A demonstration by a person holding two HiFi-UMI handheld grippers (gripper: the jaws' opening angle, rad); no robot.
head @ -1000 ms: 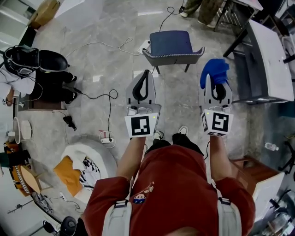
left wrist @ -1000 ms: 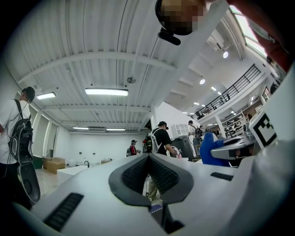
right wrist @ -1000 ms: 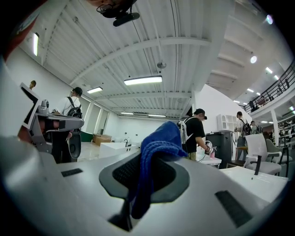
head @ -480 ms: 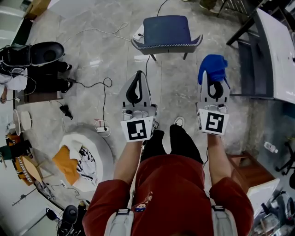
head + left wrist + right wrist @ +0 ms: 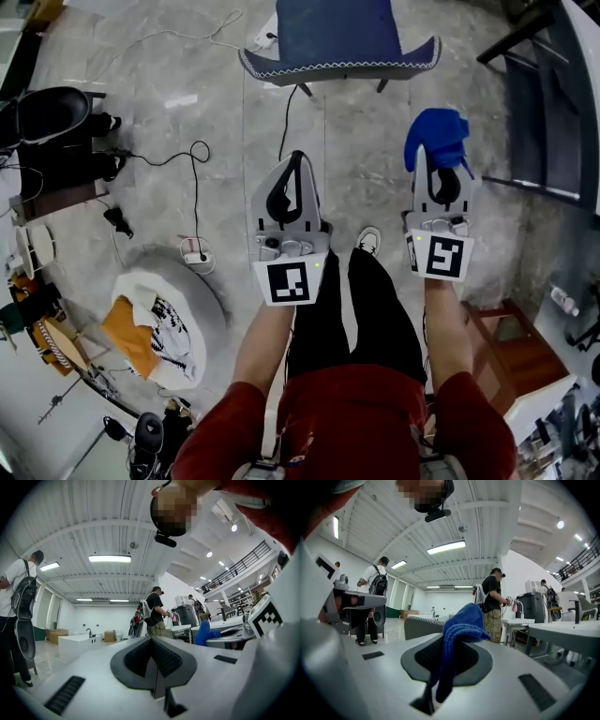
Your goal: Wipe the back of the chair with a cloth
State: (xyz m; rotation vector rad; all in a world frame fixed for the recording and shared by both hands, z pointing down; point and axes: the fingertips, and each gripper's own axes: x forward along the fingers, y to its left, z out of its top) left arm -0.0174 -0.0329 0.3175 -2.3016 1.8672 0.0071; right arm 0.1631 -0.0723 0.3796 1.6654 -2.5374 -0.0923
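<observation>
The chair (image 5: 339, 37) stood at the top edge, well ahead of both grippers. The right gripper (image 5: 427, 161) pinched a blue cloth (image 5: 437, 134) at its tip. The left gripper (image 5: 296, 161), jaws together, hung over the floor (image 5: 366, 141).

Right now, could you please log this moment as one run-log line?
left gripper shut, empty | right gripper shut on blue cloth | chair ahead, untouched

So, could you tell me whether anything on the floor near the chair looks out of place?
Nothing is spilled or damaged. A thin black cable trails across the grey stone floor from under the dark blue padded chair towards the person, and a white power strip lies further left; both could trip someone.
</observation>
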